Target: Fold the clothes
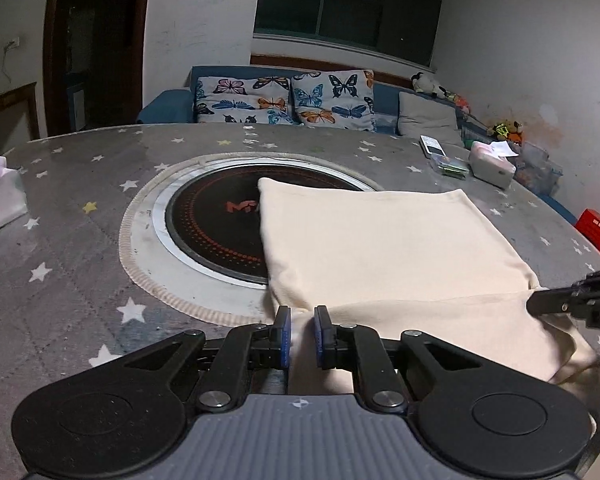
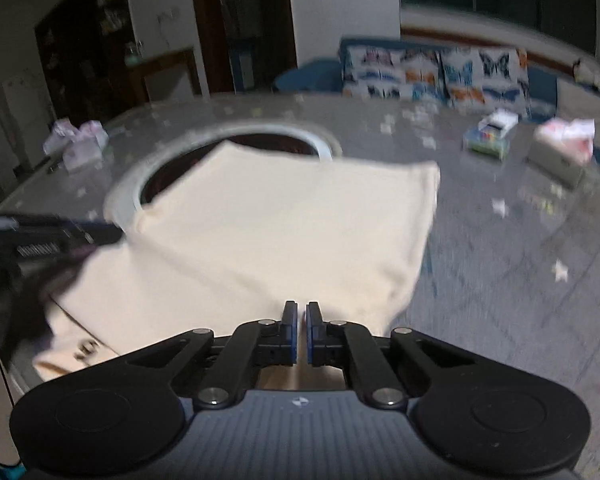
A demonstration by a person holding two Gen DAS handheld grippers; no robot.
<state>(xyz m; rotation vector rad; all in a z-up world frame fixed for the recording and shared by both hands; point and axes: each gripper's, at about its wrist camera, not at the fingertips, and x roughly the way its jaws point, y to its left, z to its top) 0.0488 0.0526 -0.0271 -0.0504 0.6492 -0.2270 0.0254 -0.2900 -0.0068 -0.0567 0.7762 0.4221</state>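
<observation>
A cream garment (image 1: pixel 388 240) lies partly folded on the grey star-patterned table (image 1: pixel 80 184), over the right side of a round black cooktop (image 1: pixel 216 224). My left gripper (image 1: pixel 302 312) is shut on the garment's near left edge, cloth pinched between the blue pads. The right gripper shows at the right edge of the left wrist view (image 1: pixel 540 304), at the garment's fold line. In the blurred right wrist view the garment (image 2: pixel 284 224) spreads ahead, and my right gripper (image 2: pixel 301 308) is shut on its near edge. The left gripper enters that view from the left (image 2: pixel 100 236).
A tissue pack (image 1: pixel 0 196) lies at the table's left. A remote (image 1: pixel 434 146), a small box (image 1: pixel 452 166) and a tissue box (image 1: pixel 492 164) sit at the far right. A red box (image 1: pixel 598 232) is off the right edge. A sofa with butterfly cushions (image 1: pixel 284 100) stands behind.
</observation>
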